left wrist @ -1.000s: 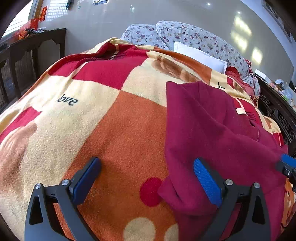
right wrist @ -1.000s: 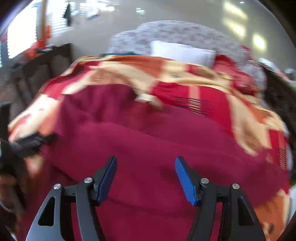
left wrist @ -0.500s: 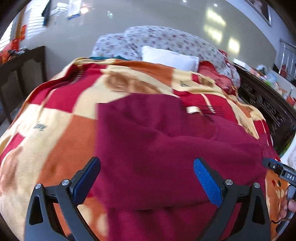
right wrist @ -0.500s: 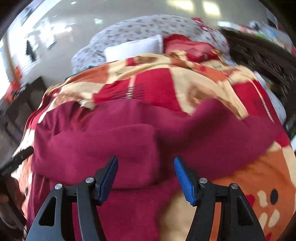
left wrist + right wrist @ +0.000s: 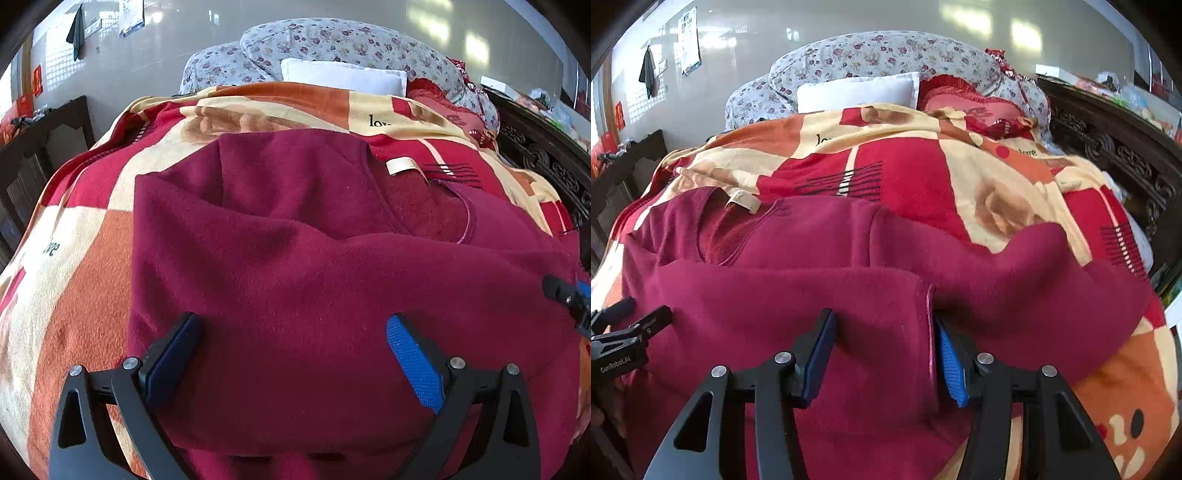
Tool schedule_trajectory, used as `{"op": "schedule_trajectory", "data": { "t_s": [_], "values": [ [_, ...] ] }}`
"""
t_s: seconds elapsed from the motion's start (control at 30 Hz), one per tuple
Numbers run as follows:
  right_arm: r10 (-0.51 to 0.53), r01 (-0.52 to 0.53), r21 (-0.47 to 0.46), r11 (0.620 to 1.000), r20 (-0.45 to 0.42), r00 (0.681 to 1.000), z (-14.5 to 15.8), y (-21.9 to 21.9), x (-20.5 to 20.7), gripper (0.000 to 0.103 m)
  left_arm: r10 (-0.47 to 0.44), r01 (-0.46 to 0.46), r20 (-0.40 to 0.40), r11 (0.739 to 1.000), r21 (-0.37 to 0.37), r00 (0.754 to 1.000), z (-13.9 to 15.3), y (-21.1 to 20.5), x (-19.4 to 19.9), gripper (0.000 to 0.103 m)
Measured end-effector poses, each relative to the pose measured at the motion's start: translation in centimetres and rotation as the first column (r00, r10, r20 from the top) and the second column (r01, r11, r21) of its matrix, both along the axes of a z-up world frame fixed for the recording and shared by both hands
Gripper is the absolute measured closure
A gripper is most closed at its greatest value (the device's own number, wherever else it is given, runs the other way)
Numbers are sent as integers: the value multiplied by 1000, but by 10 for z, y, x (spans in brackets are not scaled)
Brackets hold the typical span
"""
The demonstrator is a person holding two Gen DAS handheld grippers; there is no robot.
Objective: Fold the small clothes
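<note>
Dark-red fleece garment (image 5: 849, 295) spread on patterned blanket (image 5: 1015, 192), long axis left-right. R gripper (image 5: 882, 350) closing over folded edge, nearer. L gripper (image 5: 291, 354) wide, nothing gripped, fabric beneath.

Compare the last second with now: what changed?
The left gripper swept from the patterned blanket over the maroon fleece top. The right gripper jaws are closing around its folded sleeve edge. The blanket and white pillow stayed put.
</note>
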State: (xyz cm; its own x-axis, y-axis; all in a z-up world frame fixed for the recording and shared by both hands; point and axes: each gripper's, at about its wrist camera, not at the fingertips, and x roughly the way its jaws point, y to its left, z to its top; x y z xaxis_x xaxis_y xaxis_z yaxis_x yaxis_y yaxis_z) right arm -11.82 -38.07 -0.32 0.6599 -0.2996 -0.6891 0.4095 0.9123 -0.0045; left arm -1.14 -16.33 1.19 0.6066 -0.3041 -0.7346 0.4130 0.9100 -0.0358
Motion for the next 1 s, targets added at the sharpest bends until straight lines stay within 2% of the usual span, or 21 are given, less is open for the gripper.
{"op": "schedule_trajectory", "data": {
  "t_s": [0.1,0.23,0.3,0.37,0.4,0.5,0.57,0.63,0.67,0.73,0.8,0.87,1.0],
  "values": [
    [5,-4,13,1000,-9,1000,5,-1,-3,45,-4,4,-3,1000,12,1000,-3,-1,0,2],
    [11,-12,45,999,26,1000,16,4,-26,45,-8,8,-13,1000,-3,1000,-4,1,1,1],
    [14,-14,35,999,15,1000,13,9,-31,45,-11,11,-11,1000,2,1000,-5,-1,0,0],
    [11,-9,36,999,-40,999,-2,9,-27,45,-13,13,-11,1000,6,1000,-6,-1,1,0],
    [9,-7,46,999,-41,999,-7,6,-25,45,-14,14,-12,1000,6,1000,-7,-2,0,0],
    [19,-20,98,995,9,1000,0,0,-36,45,-16,16,-16,1000,-5,1000,-7,-1,2,0],
    [6,-14,149,989,48,999,10,-14,-52,36,-17,17,-19,1000,-10,1000,-7,-1,2,0],
    [-71,59,163,985,70,995,18,-43,-75,25,-17,17,-18,1000,-9,1000,-7,-1,2,0],
    [-122,107,179,978,79,989,19,-62,-88,23,-17,17,-18,1000,-9,1000,-7,-1,2,0],
    [-256,215,292,932,111,960,19,-112,-117,23,-17,17,-18,1000,-8,1000,-8,-1,2,0],
    [-410,319,423,848,143,901,13,-168,-148,23,-17,17,-18,1000,-8,1000,-8,-1,2,0],
    [-497,391,458,798,132,858,5,-206,-160,23,-17,17,-18,1000,-8,1000,-8,-1,2,0],
    [-573,464,493,736,88,815,-18,-259,-156,23,-17,16,-18,1000,-7,1000,-8,-1,2,0]
  ]
}}
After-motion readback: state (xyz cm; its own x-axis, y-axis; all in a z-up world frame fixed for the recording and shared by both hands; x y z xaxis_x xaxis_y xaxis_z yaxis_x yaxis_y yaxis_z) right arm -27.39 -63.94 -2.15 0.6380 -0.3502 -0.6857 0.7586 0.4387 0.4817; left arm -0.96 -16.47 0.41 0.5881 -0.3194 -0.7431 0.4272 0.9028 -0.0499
